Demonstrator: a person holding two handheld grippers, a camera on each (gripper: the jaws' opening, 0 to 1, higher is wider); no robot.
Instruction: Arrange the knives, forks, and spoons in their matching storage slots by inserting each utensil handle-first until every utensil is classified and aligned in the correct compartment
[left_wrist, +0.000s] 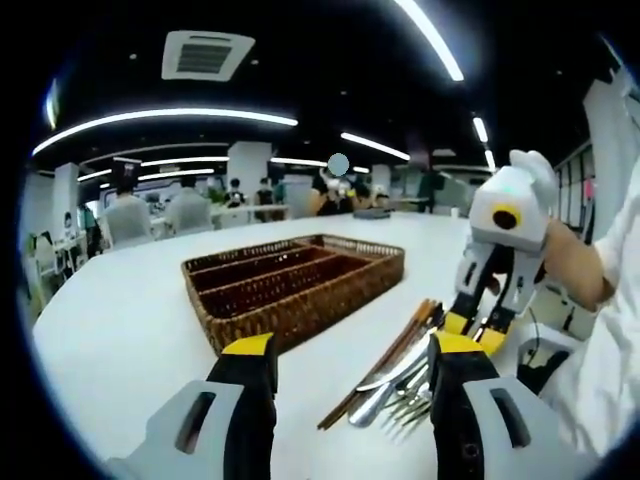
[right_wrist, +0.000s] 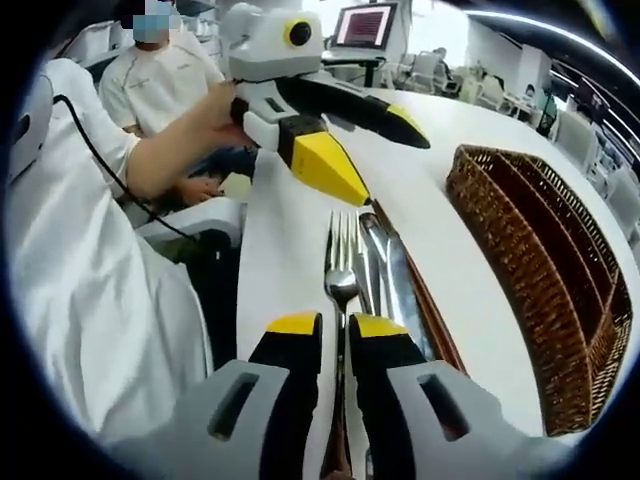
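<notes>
A pile of cutlery (left_wrist: 395, 380) lies on the white table (left_wrist: 130, 320) to the right of a compartmented wicker tray (left_wrist: 295, 280). My left gripper (left_wrist: 352, 350) hovers open over the table, with the pile by its right jaw. My right gripper (left_wrist: 475, 330) comes in from the right, tips down at the pile. In the right gripper view, a fork (right_wrist: 340, 270) lies tines away from me, its handle pinched between the nearly closed jaws of my right gripper (right_wrist: 338, 328). A knife (right_wrist: 405, 290) and brown chopsticks (right_wrist: 432, 320) lie beside it. The left gripper (right_wrist: 390, 168) hangs open above them.
The wicker tray (right_wrist: 540, 270) has long slots and sits right of the pile. A person in white (right_wrist: 100, 250) stands at the table edge holding the grippers. Other people (left_wrist: 190, 210) sit at the far side. A monitor (right_wrist: 365, 25) stands beyond.
</notes>
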